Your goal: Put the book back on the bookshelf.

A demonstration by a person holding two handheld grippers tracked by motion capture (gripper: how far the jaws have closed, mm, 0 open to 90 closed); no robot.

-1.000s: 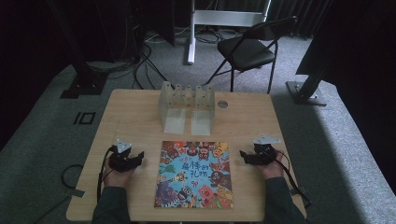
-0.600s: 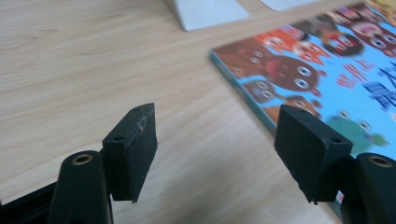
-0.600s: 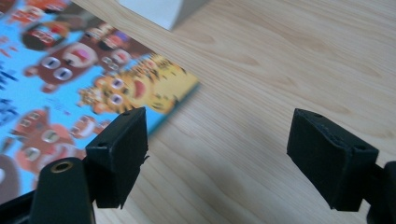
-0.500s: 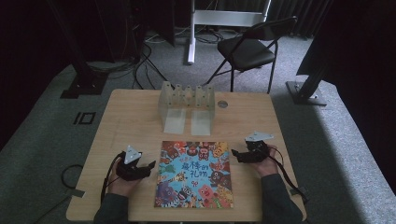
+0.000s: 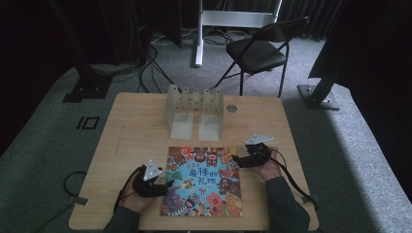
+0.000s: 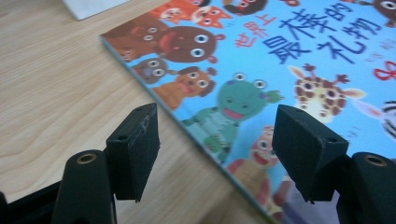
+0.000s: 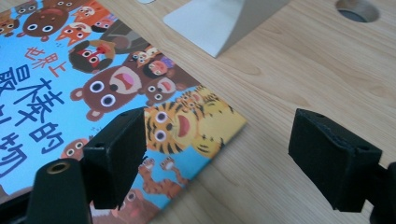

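Your picture book point(image 5: 204, 182) lies flat and closed on the tabletop point(image 5: 131, 136), near your edge, cover up with cartoon animals and blue lettering. Your left tongs point(image 5: 167, 185) sit low at the book's left edge; in the left gripper view point(image 6: 215, 154) that edge runs diagonally between the two black pads point(image 6: 137, 149), one pad over bare wood, the other over the cover. The jaws there have just been closing a little after opening, but they stand well apart and the pads press on nothing. Your right tongs point(image 5: 235, 158) are at the book's upper right corner; in the right gripper view point(image 7: 217, 156) the tiger corner of the book point(image 7: 196, 121) lies between wide-spread pads, untouched as far as you can see. Both hands rest low at the tabletop. Behind the book stands a clear plastic rack point(image 5: 194, 109), well apart from both tongs. A round hole point(image 5: 231, 108) sits in the tabletop just right of the rack.
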